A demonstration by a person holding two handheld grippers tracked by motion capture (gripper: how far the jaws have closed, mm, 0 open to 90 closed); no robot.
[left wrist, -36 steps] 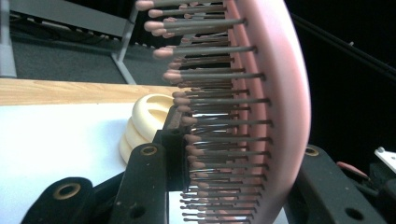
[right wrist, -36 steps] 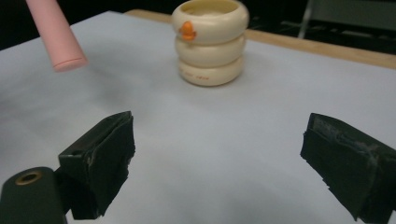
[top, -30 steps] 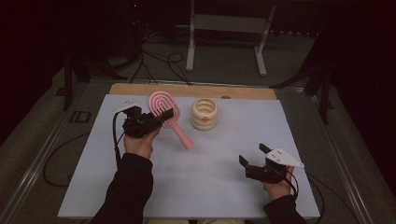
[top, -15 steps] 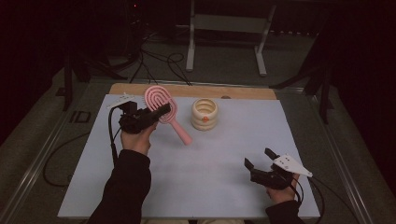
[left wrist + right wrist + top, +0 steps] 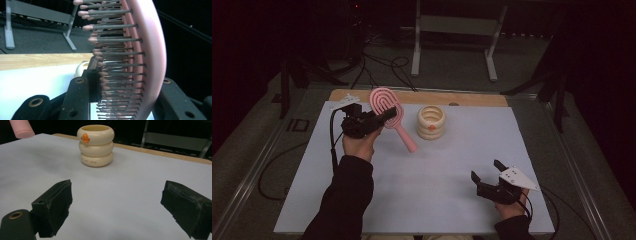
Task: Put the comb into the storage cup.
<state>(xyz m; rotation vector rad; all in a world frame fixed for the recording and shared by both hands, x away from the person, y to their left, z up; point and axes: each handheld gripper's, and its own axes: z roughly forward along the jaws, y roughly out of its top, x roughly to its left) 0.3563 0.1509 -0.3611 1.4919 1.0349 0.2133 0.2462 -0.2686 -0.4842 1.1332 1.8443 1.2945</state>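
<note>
A pink hairbrush [image 5: 388,106] hangs above the white sheet at the far left, its handle slanting down toward the cup. My left gripper [image 5: 383,116] is shut on the brush head; in the left gripper view the bristled head [image 5: 150,50] stands on edge between the two black jaws. A cream ribbed cup [image 5: 431,122] with an orange mark stands upright just right of the brush. My right gripper [image 5: 486,170] rests open near the front right of the sheet, well apart from the cup. In the right gripper view, the cup [image 5: 96,145] stands ahead of the open gripper [image 5: 117,207] and the handle's tip [image 5: 21,128] shows at top left.
The white sheet [image 5: 452,165] covers the table, with a wooden strip [image 5: 472,99] along its far edge. Cables and a grey metal stand [image 5: 452,30] lie on the floor beyond. A cable trails from the left gripper off the sheet's left side.
The left hand has lifted the brush slightly toward the far edge. The right gripper has drawn a little nearer the front edge, still open.
</note>
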